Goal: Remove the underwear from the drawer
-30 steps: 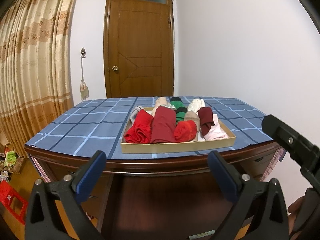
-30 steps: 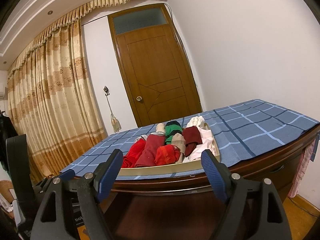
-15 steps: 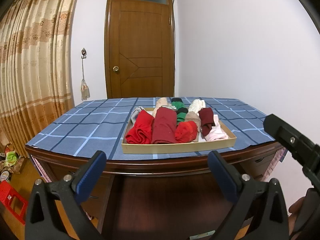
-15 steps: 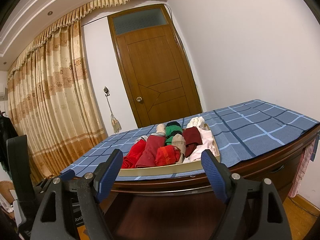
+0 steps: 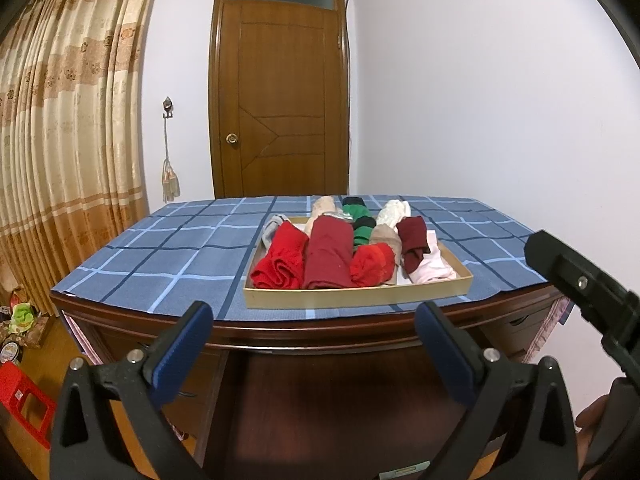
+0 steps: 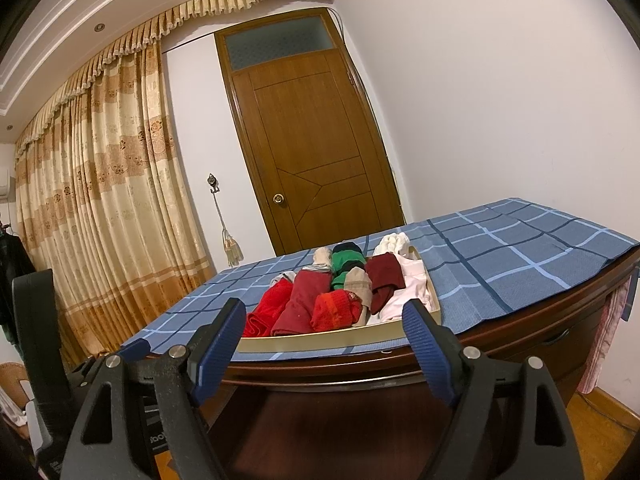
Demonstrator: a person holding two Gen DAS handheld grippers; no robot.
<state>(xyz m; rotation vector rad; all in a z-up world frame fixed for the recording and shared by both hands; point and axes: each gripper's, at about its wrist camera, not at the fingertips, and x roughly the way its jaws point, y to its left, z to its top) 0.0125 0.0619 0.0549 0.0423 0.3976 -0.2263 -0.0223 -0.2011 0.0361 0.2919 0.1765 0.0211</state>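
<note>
Both tongs hang released at the bottom of our two frames: our left gripper (image 5: 314,336) and our right gripper (image 6: 324,330) each spread blue-padded jaws wide on nothing, short of the near table edge. Beyond them, largest first, we see a gold patterned curtain (image 5: 68,128) filling the left of the frame and a closed wooden door (image 5: 282,92) at upper centre. A blue checked cloth (image 5: 168,248) covers the dark wooden table (image 5: 320,340) across the middle. Centred on that cloth sits the shallow tan drawer (image 5: 356,295), packed with the rolled underwear (image 5: 326,252): bright red and dark red rolls lower left, green at the back, maroon and pale pink to the right. In our left camera's lower right corner, part of the right gripper's black body shows.
</note>
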